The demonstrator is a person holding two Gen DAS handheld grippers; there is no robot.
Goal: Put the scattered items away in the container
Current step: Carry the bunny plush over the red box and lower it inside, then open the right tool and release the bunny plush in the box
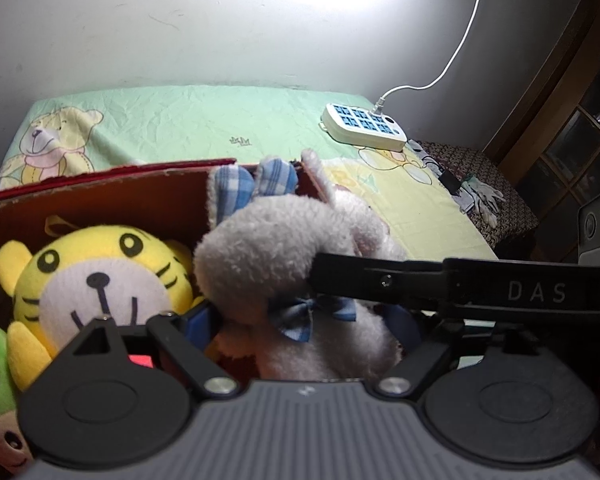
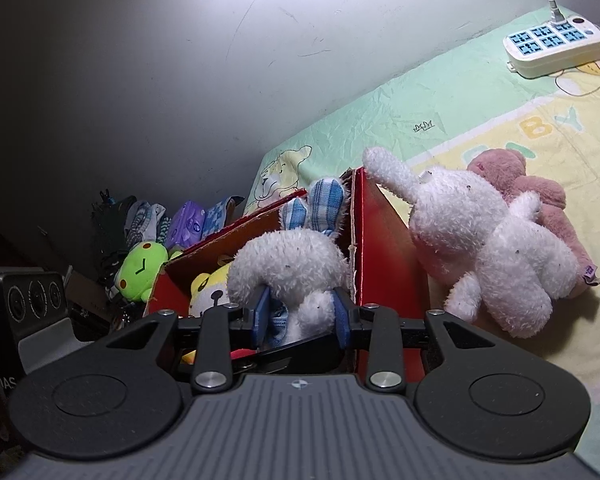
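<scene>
A white plush bunny (image 1: 268, 248) with blue plaid ears and a blue bow hangs over the open red cardboard box (image 1: 100, 196). My left gripper (image 1: 304, 320) has its blue pads against the bunny's two sides. My right gripper (image 2: 302, 314) is shut on the same bunny (image 2: 288, 260) just below its head, and one of its black fingers (image 1: 460, 288) crosses the left wrist view. A yellow tiger plush (image 1: 96, 276) lies inside the box. On the bed beside the box's red wall (image 2: 384, 248) lie a second white bunny (image 2: 480, 240) and a pink bear (image 2: 540, 192).
A green plush (image 2: 144, 264) sits at the box's far side. A white power strip (image 1: 364, 126) with its cable rests on the green bedsheet (image 1: 204, 120) near the wall. A grey speaker-like unit (image 2: 32, 296) and a pile of packets and cloth (image 2: 188, 224) stand beyond the bed.
</scene>
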